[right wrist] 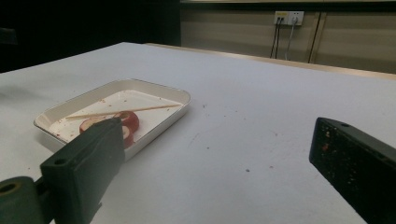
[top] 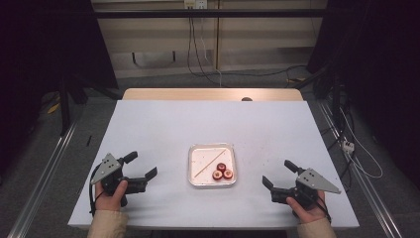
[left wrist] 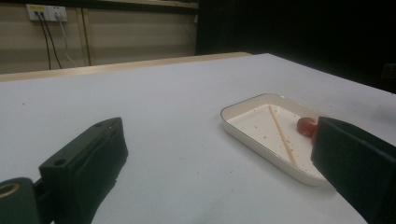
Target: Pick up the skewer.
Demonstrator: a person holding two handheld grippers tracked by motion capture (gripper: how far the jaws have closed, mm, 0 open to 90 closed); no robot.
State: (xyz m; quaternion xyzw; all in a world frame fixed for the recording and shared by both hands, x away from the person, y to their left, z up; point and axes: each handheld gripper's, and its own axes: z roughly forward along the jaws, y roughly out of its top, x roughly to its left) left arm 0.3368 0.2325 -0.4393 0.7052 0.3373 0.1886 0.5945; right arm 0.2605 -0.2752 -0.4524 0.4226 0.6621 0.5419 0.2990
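A shallow white tray point(top: 212, 148) lies at the middle of the white table. In it are a thin wooden skewer point(top: 209, 164) set diagonally and three red round slices point(top: 222, 171) at its near right corner. My left gripper point(top: 141, 165) rests left of the tray, open and holding nothing. Right of the tray, my right gripper point(top: 277, 172) is also open with nothing between its jaws. In the left gripper view the tray point(left wrist: 243, 133), skewer point(left wrist: 282, 135) and one red slice point(left wrist: 307, 126) lie ahead to the right. The right gripper view has the tray point(right wrist: 182, 95) and slices point(right wrist: 128, 119) ahead to the left.
The white table cover point(top: 163, 124) ends at a wooden strip point(top: 213, 94) on the far side. Behind it stand a beige wall with a socket point(top: 194, 4) and hanging cables point(top: 195, 44). Dark curtains flank both sides, and metal rails point(top: 47, 168) run along the floor.
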